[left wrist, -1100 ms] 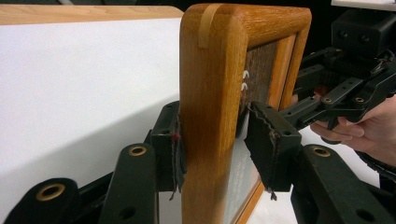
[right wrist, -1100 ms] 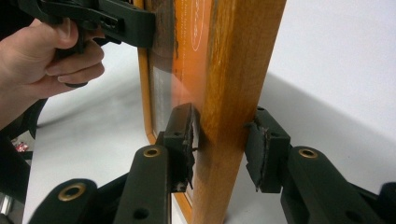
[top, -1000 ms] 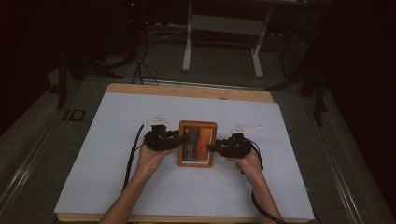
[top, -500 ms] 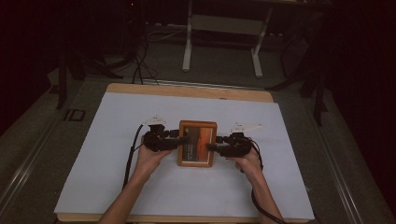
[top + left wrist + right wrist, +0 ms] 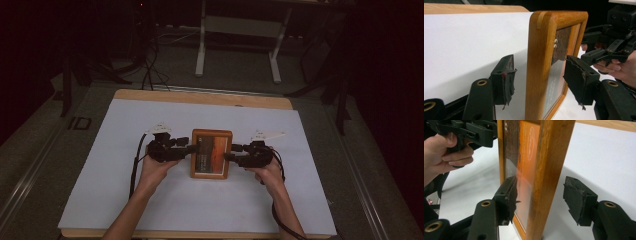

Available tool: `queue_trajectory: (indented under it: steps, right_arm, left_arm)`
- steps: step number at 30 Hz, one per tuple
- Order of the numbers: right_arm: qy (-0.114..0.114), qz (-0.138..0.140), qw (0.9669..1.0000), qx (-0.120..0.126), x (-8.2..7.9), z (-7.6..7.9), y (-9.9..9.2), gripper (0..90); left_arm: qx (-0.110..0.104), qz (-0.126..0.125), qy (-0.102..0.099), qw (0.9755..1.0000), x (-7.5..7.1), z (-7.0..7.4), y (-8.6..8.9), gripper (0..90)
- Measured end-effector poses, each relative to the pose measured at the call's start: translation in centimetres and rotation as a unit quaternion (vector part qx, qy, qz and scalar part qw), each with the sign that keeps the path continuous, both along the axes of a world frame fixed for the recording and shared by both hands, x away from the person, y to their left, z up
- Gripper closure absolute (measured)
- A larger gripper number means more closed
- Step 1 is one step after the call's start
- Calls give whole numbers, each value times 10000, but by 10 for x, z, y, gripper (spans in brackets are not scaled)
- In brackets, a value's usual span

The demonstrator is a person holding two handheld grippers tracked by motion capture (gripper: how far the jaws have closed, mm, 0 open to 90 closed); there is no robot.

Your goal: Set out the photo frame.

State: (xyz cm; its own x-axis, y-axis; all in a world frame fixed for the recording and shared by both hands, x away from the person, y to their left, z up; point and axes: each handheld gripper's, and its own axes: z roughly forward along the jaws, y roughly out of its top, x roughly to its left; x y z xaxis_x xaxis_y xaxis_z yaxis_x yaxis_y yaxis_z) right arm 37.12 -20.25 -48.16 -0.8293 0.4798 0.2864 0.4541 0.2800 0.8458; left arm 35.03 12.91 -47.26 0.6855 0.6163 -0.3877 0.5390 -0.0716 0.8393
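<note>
Two grippers, left and right, flank the wooden frame mid-table on the white sheet, both with jaws that have just been opening, now spread off its side rails, pads clear, and farther back there's just a desk stand on dark floor.

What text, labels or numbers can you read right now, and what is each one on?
"ID": white marking on the floor left of the table.
Picture in the wooden frame: lines of small print on its lower part, too blurred to read.
Same picture, orange part, right gripper view: a white round emblem and thin white lettering, too small to read.
Two small white marks on its dark upper part: no letters that I can make out.
</note>
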Motion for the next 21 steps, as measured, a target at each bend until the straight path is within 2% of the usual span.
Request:
queue_trajectory:
  steps: [7, 14, 21]
  right_arm:
    - [-52, -29, 10000, 79, -3, 8, -8, 432]
    - [-22, -216, 9997, 109, -4, 10, -23, 431]
    - [182, -278, 9994, 12, -2, 4, -34, 427]
  left_arm:
    - [-87, 73, -57, 9999, -5, 6, 9, 418]
    - [-200, 208, -87, 9995, -11, 12, 22, 417]
    - [-50, 434, 27, 9990, -11, 2, 34, 412]
